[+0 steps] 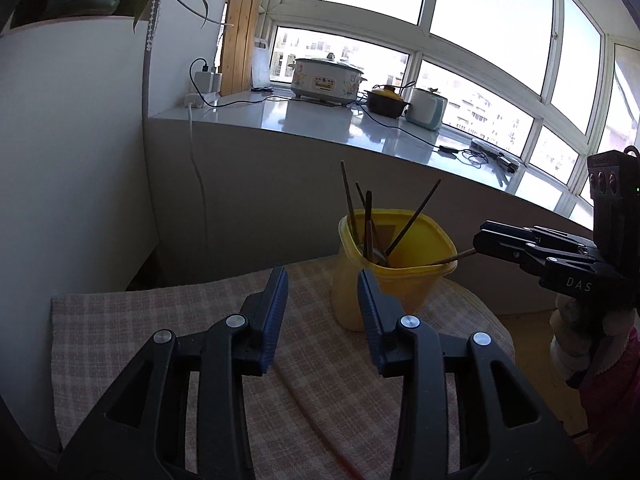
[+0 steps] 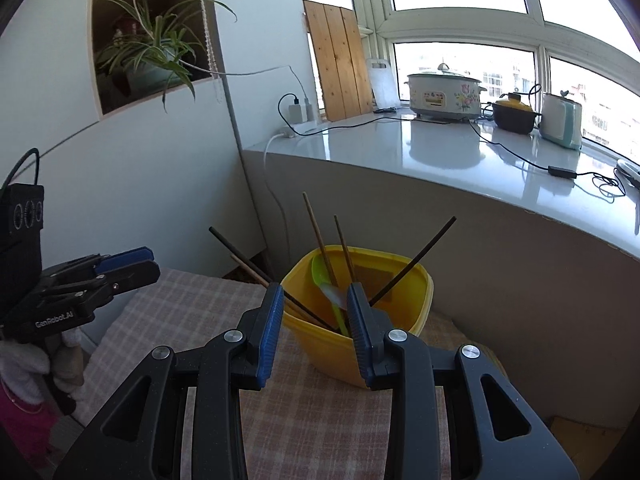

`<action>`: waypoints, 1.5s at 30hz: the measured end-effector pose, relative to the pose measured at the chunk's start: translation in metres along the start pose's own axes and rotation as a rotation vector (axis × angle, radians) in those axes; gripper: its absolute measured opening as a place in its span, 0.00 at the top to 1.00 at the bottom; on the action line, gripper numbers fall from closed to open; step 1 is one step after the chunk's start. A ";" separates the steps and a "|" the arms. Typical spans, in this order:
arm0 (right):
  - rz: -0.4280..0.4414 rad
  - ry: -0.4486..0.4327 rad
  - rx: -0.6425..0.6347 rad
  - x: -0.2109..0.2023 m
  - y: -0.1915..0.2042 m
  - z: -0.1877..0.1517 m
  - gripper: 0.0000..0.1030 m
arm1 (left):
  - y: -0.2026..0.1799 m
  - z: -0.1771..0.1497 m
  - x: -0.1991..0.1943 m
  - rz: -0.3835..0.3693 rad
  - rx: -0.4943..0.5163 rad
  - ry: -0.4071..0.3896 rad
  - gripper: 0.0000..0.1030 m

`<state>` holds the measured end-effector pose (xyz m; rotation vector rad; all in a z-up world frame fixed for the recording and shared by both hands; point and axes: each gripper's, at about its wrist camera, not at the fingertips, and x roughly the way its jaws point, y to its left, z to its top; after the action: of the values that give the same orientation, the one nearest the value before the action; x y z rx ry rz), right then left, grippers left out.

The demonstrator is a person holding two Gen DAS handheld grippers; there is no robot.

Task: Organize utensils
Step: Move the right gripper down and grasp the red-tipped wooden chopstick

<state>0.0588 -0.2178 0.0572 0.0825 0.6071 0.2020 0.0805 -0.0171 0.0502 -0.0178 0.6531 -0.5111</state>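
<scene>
Standing on a checked cloth (image 1: pixel 168 320) is a yellow plastic container (image 1: pixel 394 280), with several chopsticks (image 1: pixel 412 220) leaning out of it at different angles. From the right wrist view a light green spoon (image 2: pixel 326 280) also sits inside, its handle against the far wall of the container.

The left gripper (image 1: pixel 323 312) hovers over the cloth just in front of the container, its 2 blue-padded jaws parted with nothing between them. A thin reddish stick (image 1: pixel 316 420) lies on the cloth below them.

The right gripper (image 2: pixel 315 320) sits right at the near rim of the container, its jaws also apart; chopsticks and the spoon show through the gap, but the pads press on none of them.

Behind, a white sill (image 1: pixel 320 120) under the windows carries a flowered cooker (image 1: pixel 326 80), a dark pot with a yellow lid (image 1: pixel 386 102), a pale appliance (image 1: pixel 426 110) and trailing cables (image 1: pixel 400 128).
</scene>
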 end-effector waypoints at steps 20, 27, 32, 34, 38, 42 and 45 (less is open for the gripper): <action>0.127 0.427 -0.034 0.098 0.086 -0.096 0.70 | 0.042 -0.131 0.008 0.133 -0.121 0.182 0.38; 0.140 0.538 0.019 0.142 0.100 -0.114 0.73 | 0.038 -0.135 0.011 0.135 -0.101 0.192 0.38; 0.120 0.561 0.037 0.160 0.103 -0.117 0.74 | 0.046 -0.140 0.011 0.170 -0.110 0.205 0.38; 0.114 0.575 0.035 0.166 0.103 -0.118 0.75 | 0.050 -0.144 0.010 0.181 -0.125 0.212 0.38; 0.099 0.588 0.014 0.174 0.105 -0.118 0.78 | 0.054 -0.149 0.011 0.195 -0.151 0.221 0.38; 0.077 0.586 -0.041 0.181 0.113 -0.117 0.83 | 0.054 -0.150 0.013 0.211 -0.159 0.223 0.38; 0.057 0.574 -0.099 0.184 0.121 -0.118 0.91 | 0.054 -0.150 0.014 0.211 -0.169 0.217 0.38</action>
<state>0.1191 -0.0586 -0.1256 -0.0578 1.1656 0.3146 0.0261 0.0452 -0.0870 -0.0522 0.8990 -0.2548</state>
